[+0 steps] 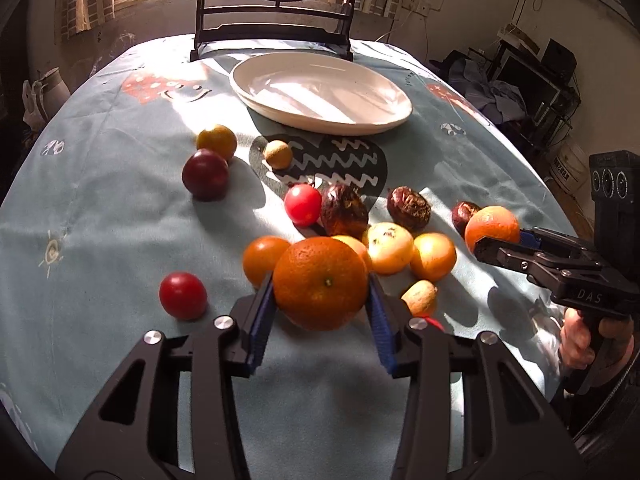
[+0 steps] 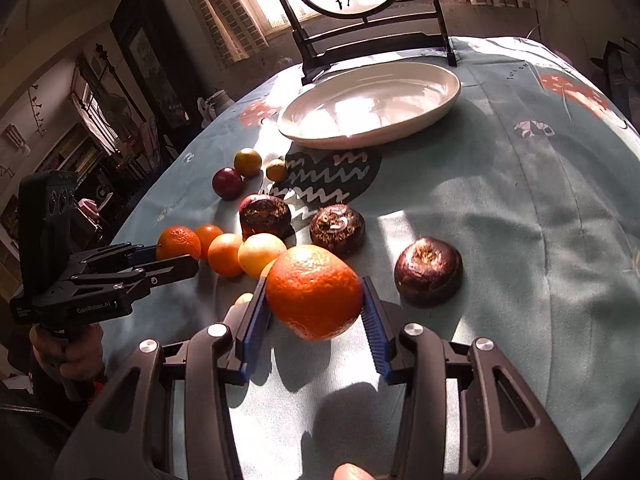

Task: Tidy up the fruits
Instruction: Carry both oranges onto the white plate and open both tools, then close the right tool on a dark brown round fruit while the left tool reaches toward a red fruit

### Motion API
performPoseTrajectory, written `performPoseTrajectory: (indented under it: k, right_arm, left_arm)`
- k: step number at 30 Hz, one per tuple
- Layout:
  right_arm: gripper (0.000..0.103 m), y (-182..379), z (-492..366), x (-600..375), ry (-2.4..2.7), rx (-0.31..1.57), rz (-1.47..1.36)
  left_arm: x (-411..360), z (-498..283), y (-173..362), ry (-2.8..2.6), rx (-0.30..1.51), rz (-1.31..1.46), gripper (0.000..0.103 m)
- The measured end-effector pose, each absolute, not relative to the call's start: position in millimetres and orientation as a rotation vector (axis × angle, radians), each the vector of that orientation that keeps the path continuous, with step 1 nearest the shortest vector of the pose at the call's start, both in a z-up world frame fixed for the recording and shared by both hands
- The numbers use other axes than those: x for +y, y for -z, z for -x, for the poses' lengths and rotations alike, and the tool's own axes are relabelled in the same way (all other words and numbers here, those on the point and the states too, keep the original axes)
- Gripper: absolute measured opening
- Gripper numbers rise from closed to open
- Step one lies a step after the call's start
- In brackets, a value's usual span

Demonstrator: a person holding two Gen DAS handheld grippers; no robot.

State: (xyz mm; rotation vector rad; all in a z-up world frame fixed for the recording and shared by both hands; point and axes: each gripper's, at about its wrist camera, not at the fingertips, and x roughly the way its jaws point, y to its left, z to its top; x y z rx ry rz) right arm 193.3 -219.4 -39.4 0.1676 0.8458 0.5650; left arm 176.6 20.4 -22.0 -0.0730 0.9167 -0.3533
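My left gripper [image 1: 321, 298] is shut on a large orange [image 1: 320, 282], held just above the cloth in front of a cluster of small orange and yellow fruits [image 1: 390, 248]. My right gripper [image 2: 315, 308] is shut on another orange [image 2: 314, 296]; it shows at the right of the left wrist view, gripping that orange [image 1: 492, 228]. The left gripper appears at the left of the right wrist view [image 2: 176, 260], holding its orange [image 2: 179, 242]. An empty white oval plate [image 1: 320, 96] lies at the far side, also in the right wrist view [image 2: 372, 106].
Two red tomatoes [image 1: 183, 295], a dark plum [image 1: 205, 174], a yellow-green plum [image 1: 216, 142], small tan fruits [image 1: 277, 154] and wrinkled dark passion fruits [image 2: 428, 272] lie on the blue tablecloth [image 1: 100, 208]. A dark chair [image 1: 272, 20] stands behind the plate.
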Motion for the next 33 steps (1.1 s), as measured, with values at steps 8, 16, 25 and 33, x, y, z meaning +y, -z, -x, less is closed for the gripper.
performPoseTrajectory:
  k: [8, 16, 25, 33]
  right_arm:
    - [0.045, 14, -324, -202, -0.423, 0.834, -0.152]
    - [0.045, 38, -383, -178, -0.383, 0.928, -0.104]
    - [0.055, 20, -364, -188, -0.397, 0.871, -0.070]
    - [0.069, 18, -267, -226, -0.348, 0.799, -0.040]
  left_arm:
    - [-8, -302, -17, 0.321, 0.858, 0.000, 0.044]
    - [-26, -388, 20, 0.271, 0.993, -0.043, 0.045]
    - [-13, -363, 8, 0.180, 0.912, -0.062, 0.086]
    - [18, -241, -7, 0.201, 0.818, -0.031, 0.095]
